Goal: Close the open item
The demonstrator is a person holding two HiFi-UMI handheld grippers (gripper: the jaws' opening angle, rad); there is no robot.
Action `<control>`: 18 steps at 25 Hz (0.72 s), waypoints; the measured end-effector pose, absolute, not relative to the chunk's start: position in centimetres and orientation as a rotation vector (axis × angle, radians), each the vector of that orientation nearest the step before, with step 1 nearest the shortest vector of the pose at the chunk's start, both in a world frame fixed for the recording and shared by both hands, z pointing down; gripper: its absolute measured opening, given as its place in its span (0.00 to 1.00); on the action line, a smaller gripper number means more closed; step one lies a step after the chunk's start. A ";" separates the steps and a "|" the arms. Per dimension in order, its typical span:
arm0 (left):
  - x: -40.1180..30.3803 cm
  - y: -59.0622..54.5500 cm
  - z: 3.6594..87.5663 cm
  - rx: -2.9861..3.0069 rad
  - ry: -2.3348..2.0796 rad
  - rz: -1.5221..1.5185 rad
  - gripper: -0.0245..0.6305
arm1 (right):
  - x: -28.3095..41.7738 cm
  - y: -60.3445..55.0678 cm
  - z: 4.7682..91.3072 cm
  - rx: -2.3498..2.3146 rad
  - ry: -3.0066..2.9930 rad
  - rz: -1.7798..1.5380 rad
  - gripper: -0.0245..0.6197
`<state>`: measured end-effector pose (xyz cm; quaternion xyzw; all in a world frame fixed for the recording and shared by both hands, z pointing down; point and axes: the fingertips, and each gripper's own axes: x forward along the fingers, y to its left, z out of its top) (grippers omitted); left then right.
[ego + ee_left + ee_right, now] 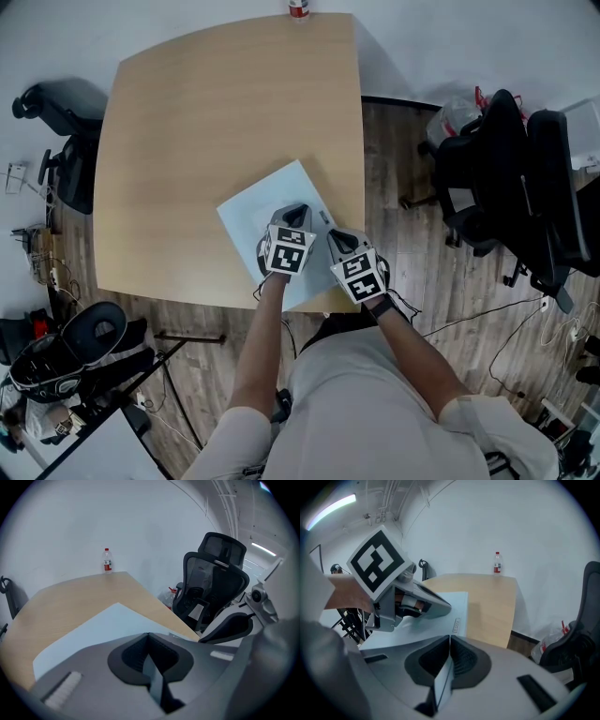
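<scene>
Left gripper (297,210) and right gripper (331,233), jaws together and empty, sit over the flat folder (270,199) at the table's (216,112) near edge, likely pressing it shut.

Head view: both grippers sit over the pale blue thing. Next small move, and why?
Probably lift both grippers straight up and clear. The pale blue folder already seems to lie flat on the table, and no raised cover shows in any view. The left gripper and the right gripper both have their jaws together on nothing, low over its near part, so there looks to be nothing left to press down.
</scene>
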<state>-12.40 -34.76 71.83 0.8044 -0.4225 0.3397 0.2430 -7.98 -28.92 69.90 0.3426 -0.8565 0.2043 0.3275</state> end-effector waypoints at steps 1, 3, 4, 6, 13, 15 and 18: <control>-12.4 -34.6 71.9 2.189 -1.147 0.930 0.05 | -7.9 -28.7 69.9 0.903 -2.246 0.544 0.06; -12.4 -34.6 72.1 2.178 -1.135 0.926 0.05 | -8.0 -28.7 69.9 0.913 -2.253 0.561 0.06; -12.4 -34.9 72.2 2.178 -1.134 0.926 0.05 | -8.0 -29.0 70.0 0.914 -2.253 0.560 0.06; -12.3 -35.1 72.3 2.191 -1.147 0.933 0.05 | -8.0 -29.3 70.2 0.917 -2.253 0.561 0.06; -12.5 -35.3 72.1 2.198 -1.143 0.923 0.05 | -8.2 -29.5 69.9 0.942 -2.263 0.612 0.06; -12.4 -35.2 71.7 2.197 -1.148 0.923 0.05 | -8.1 -29.4 69.7 0.946 -2.272 0.624 0.06; -12.5 -35.1 70.5 2.203 -1.185 0.877 0.05 | -8.0 -29.4 68.7 0.960 -2.290 0.621 0.06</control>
